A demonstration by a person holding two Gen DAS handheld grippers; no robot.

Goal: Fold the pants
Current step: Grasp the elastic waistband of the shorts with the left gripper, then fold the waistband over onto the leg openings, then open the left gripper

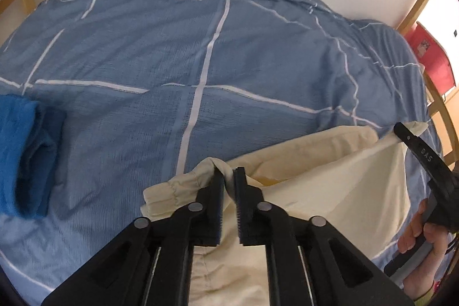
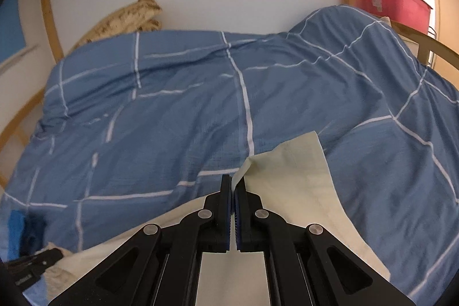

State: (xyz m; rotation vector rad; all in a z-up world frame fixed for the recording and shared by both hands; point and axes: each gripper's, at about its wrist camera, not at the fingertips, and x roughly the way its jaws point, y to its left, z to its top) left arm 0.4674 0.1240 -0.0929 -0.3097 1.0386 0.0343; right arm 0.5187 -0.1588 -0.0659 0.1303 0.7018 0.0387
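While both tools hang low over the bed's near edge, the left gripper (image 1: 228, 177) has its ribbed black jaws pinched onto a gathered, elasticated band of the cream pants (image 1: 315, 179), a fold of soft cloth filling the narrow gap between them. The right gripper (image 2: 235, 185) has its jaws pressed almost together on a thin, flat corner of the same pants (image 2: 298, 179), whose smooth woven fabric stretches taut between the two holds and drapes onto the duvet (image 1: 172, 53). That duvet is blue, crinkled, crossed by a white grid of stripes, and rumpled into mounds toward the far side. At its left edge lies a bright blue terry towel (image 1: 20, 151), rolled over on itself. Farther back, a mottled tan pillow (image 2: 126, 19) leans on the white wall beside the curved wooden bed frame (image 2: 48, 19), and a red plastic bin (image 2: 393, 5) stands past the far right corner.
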